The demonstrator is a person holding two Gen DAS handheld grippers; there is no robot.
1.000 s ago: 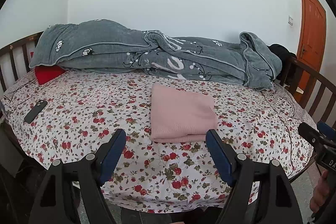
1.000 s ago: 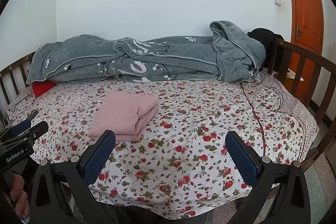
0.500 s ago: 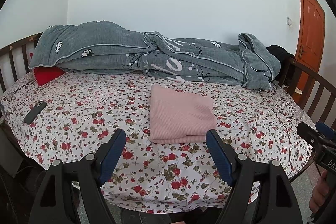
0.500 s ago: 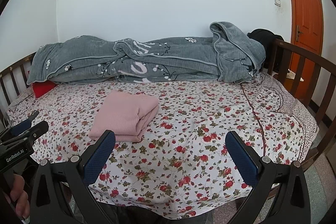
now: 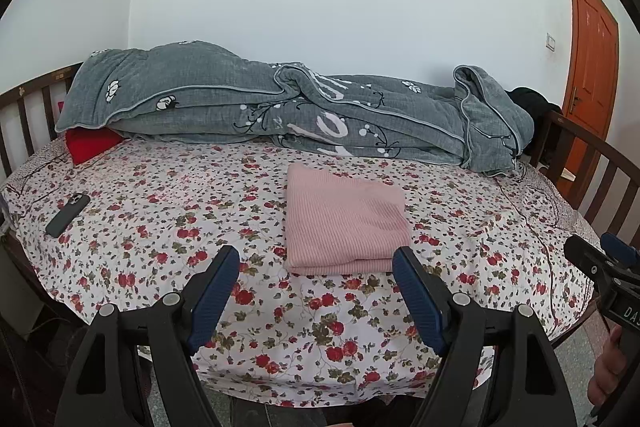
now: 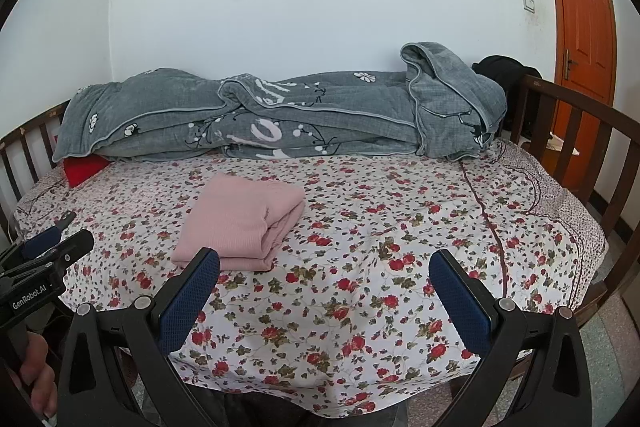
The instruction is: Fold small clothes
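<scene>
A pink garment (image 5: 344, 219) lies folded into a neat rectangle on the floral bedsheet (image 5: 168, 211); it also shows in the right wrist view (image 6: 244, 223), left of centre. My left gripper (image 5: 316, 279) is open and empty, held just short of the garment's near edge, above the bed's front. My right gripper (image 6: 324, 287) is open and empty, to the right of the garment, over bare sheet. Each gripper shows at the edge of the other's view: the right one (image 5: 600, 263) and the left one (image 6: 52, 247).
A rolled grey quilt (image 5: 288, 111) lies along the wall. A red pillow (image 5: 90, 143) sits at the back left. A dark phone (image 5: 67, 214) lies on the left of the sheet. Wooden rails (image 6: 580, 135) bound the bed's ends. An orange door (image 6: 580, 23) stands at right.
Both grippers have drawn back and up very slightly. The folded garment has not moved and both stay open.
</scene>
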